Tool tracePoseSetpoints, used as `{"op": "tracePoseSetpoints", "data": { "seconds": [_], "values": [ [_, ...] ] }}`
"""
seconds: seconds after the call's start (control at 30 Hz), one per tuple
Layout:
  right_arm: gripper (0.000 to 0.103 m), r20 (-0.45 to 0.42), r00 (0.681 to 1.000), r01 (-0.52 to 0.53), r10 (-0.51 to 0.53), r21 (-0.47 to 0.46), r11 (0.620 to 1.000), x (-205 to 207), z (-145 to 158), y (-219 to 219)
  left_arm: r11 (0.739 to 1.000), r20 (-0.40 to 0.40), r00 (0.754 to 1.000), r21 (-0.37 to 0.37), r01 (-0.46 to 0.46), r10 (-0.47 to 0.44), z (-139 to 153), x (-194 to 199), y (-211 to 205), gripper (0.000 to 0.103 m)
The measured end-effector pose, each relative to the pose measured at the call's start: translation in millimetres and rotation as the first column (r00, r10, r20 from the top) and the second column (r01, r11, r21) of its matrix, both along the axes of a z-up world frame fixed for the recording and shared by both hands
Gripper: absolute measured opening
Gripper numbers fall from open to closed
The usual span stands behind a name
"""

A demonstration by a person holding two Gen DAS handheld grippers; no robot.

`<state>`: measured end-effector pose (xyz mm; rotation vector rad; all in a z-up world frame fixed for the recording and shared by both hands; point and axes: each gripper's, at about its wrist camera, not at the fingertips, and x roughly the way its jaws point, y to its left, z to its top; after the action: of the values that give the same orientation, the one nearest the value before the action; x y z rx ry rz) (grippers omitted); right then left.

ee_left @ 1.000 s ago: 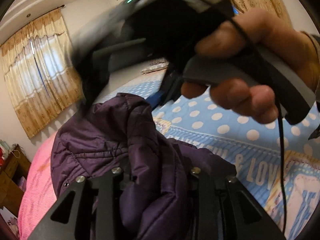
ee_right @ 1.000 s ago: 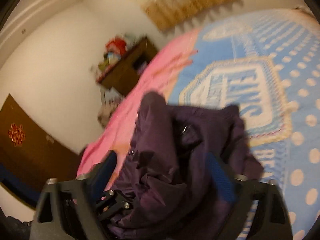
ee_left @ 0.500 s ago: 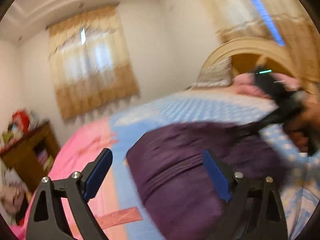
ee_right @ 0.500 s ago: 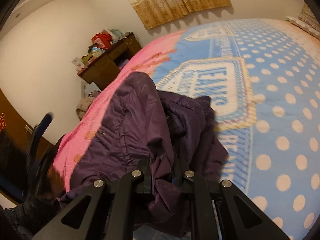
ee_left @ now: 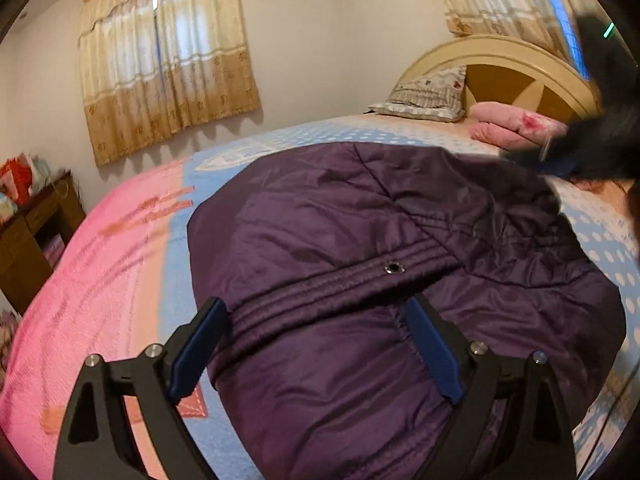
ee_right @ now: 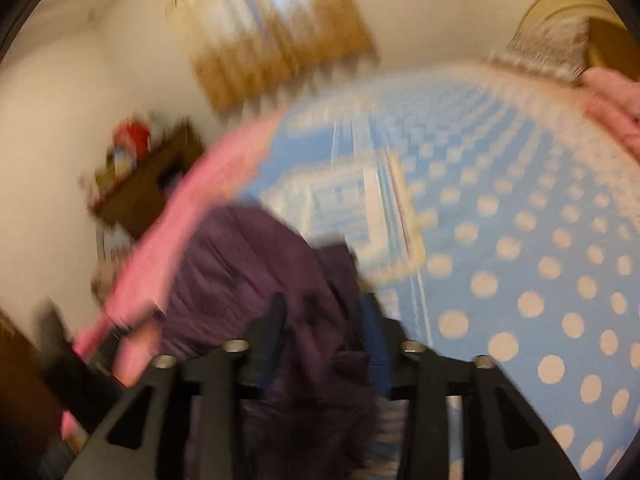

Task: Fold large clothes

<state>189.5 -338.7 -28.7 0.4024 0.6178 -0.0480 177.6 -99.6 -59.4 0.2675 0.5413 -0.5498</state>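
A purple padded jacket [ee_left: 380, 248] lies in a folded bundle on the bed. In the left wrist view my left gripper [ee_left: 316, 344] is open, its blue-padded fingers [ee_left: 200, 344] spread either side of the jacket's ribbed snap band. My right gripper shows blurred at the far right of that view [ee_left: 600, 152], at the jacket's far edge. In the right wrist view, which is motion-blurred, my right gripper [ee_right: 324, 332] has its jaws partly apart with purple jacket fabric [ee_right: 248, 272] between them; whether they grip it is unclear.
The bed has a blue polka-dot cover [ee_right: 520, 260] and a pink blanket [ee_left: 100, 280] on the left. A pillow [ee_left: 428, 92], a pink bundle [ee_left: 516, 128] and a headboard [ee_left: 500, 60] are beyond. A wooden cabinet [ee_left: 28, 236] stands left.
My left gripper let go of the jacket and opened; it now frames the flattened bundle. My right gripper closed on the fabric half a second ago, and its jaws now stand wider while it moves fast.
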Motion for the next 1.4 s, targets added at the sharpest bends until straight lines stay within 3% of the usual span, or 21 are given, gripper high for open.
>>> {"op": "tracePoseSetpoints", "data": {
  "seconds": [0.1, 0.17, 0.27, 0.37, 0.43, 0.5, 0.53, 0.67, 0.7, 0.77, 0.93, 1.4],
  "values": [
    [0.058, 0.13, 0.99, 0.062, -0.052, -0.081, 0.995, -15.3, 34.5, 39.8, 1.0, 0.011, 1.0, 0.003, -0.016, 0.016, -0.7, 0.1, -4.9, 0.095],
    [0.067, 0.199, 0.98, -0.001, 0.012, -0.058, 0.998, -18.3, 42.6, 58.3, 1.0, 0.0, 1.0, -0.006, -0.026, 0.026, -1.7, 1.1, -2.8, 0.096],
    [0.071, 0.092, 0.995, -0.034, 0.033, 0.012, 0.999, 10.0, 9.9, 70.3, 0.999, -0.022, 0.999, -0.027, -0.036, 0.035, -3.0, 3.2, 0.9, 0.097],
    [0.071, -0.041, 0.997, 0.075, -0.072, 0.067, 0.995, 35.7, -48.2, 52.3, 0.997, 0.007, 0.998, -0.043, -0.059, 0.059, 2.0, 4.0, 6.6, 0.1],
    [0.071, -0.083, 0.989, 0.127, -0.118, 0.102, 0.987, 38.4, -77.2, 36.2, 0.99, 0.044, 0.994, -0.098, -0.098, 0.102, 11.9, 0.1, 21.9, 0.103],
    [0.071, -0.089, 0.99, 0.118, -0.113, 0.053, 0.992, 37.8, -81.6, 36.1, 0.972, 0.031, 0.985, -0.17, -0.163, 0.171, 19.2, 6.3, 39.4, 0.103],
    [0.071, -0.092, 0.991, 0.097, -0.096, 0.012, 0.995, 39.7, -80.6, 38.4, 0.969, 0.01, 0.983, -0.17, -0.177, 0.181, 19.6, 13.1, 40.5, 0.103],
    [0.072, -0.113, 0.993, 0.029, -0.044, -0.128, 0.991, 49.1, -70.2, 42.4, 0.987, -0.06, 0.986, -0.023, -0.159, 0.157, -0.6, 37.6, 14.6, 0.103],
    [0.073, -0.146, 0.989, 0.006, -0.028, -0.147, 0.989, 54.8, -75.2, 42.3, 0.985, -0.07, 0.983, -0.023, -0.17, 0.168, -5.1, 40.6, 12.7, 0.103],
    [0.075, -0.164, 0.986, -0.007, -0.016, -0.137, 0.991, 58.6, -84.0, 37.2, 0.982, -0.125, 0.977, -0.062, -0.181, 0.172, -12.5, 45.7, 16.0, 0.103],
    [0.081, -0.162, 0.987, -0.008, -0.007, -0.094, 0.996, 70.9, -110.5, 29.3, 0.982, -0.136, 0.977, -0.071, -0.174, 0.163, -27.0, 46.6, 17.0, 0.103],
    [0.086, -0.18, 0.984, -0.016, 0.004, -0.064, 0.998, 82.0, -129.3, 25.9, 0.981, -0.178, 0.974, -0.11, -0.162, 0.14, -34.3, 49.4, 17.5, 0.103]
  ]
}}
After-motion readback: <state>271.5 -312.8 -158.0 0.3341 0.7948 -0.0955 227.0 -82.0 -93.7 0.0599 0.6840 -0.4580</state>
